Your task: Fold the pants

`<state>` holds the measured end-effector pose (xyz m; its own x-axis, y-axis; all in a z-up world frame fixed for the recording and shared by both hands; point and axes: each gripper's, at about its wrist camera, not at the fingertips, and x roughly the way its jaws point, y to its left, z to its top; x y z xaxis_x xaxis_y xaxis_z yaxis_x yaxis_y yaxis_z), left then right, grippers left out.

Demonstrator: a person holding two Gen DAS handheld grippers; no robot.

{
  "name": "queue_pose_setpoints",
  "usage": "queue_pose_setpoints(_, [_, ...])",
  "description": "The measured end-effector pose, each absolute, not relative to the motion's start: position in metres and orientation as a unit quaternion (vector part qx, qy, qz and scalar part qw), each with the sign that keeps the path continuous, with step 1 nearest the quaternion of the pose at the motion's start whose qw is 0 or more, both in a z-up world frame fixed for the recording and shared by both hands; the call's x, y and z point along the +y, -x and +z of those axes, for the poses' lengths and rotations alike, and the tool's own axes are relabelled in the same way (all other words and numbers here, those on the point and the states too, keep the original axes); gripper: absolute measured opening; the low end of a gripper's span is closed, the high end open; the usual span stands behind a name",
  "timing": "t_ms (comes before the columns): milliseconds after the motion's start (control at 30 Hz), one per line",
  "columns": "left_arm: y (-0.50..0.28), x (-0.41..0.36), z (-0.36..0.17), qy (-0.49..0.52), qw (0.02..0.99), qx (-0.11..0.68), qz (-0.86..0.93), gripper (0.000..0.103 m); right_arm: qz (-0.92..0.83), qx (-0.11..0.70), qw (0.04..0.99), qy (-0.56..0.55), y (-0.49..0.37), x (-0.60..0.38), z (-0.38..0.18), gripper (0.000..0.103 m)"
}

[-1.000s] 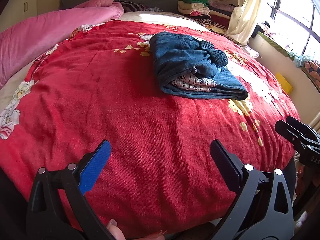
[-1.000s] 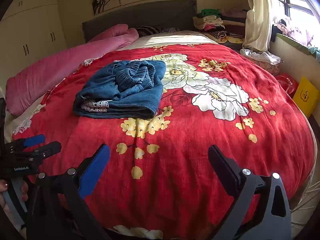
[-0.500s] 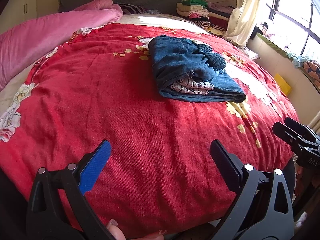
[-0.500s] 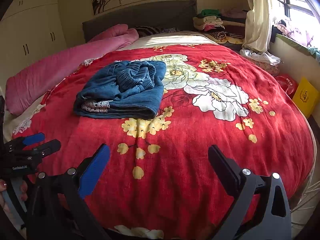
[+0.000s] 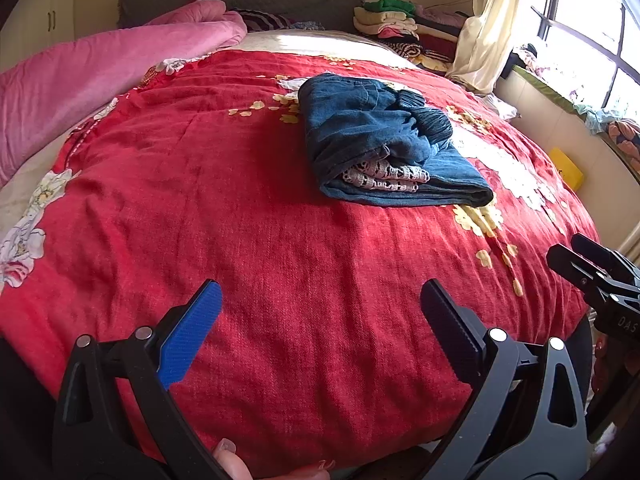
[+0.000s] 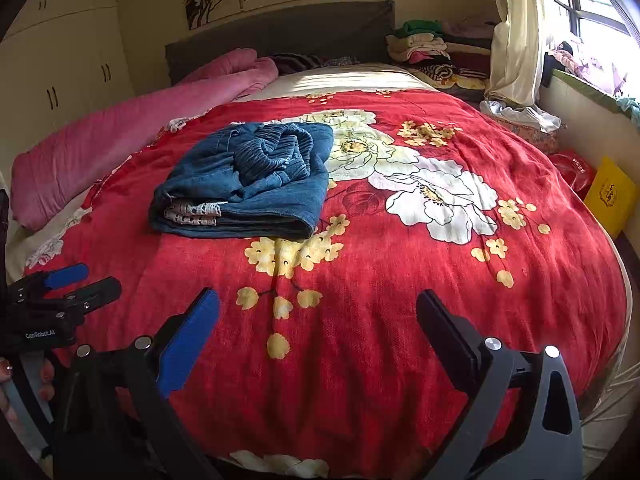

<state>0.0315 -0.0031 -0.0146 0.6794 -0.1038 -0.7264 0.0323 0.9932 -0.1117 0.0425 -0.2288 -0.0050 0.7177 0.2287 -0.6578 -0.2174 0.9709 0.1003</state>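
The blue denim pants (image 5: 380,140) lie folded in a compact bundle on the red flowered blanket (image 5: 240,220), with white lace trim showing at the near edge. They also show in the right wrist view (image 6: 248,184). My left gripper (image 5: 320,304) is open and empty, held over the near edge of the bed, well short of the pants. My right gripper (image 6: 318,308) is open and empty too, also near the bed's front edge. Each gripper shows at the side of the other's view, the right one (image 5: 600,276) and the left one (image 6: 60,296).
A pink quilt (image 5: 100,72) lies along the left side of the bed. Stacked folded clothes (image 6: 436,52) sit at the back right by the curtain (image 6: 516,32). A yellow box (image 6: 610,196) and a red bag (image 6: 572,168) stand beside the bed on the right.
Both grippers stay open and empty. The left wrist view has drifted slightly, so the pants sit a little lower in it. The pants have not moved on the blanket.
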Motion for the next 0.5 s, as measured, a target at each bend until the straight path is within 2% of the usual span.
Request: queue_pose_setpoints(500, [-0.0307,-0.0033,-0.0138,0.043,0.916,0.396,-0.037,0.093,0.121,0.357,0.926,-0.006,-0.042,-0.2273,-0.0048,0.098])
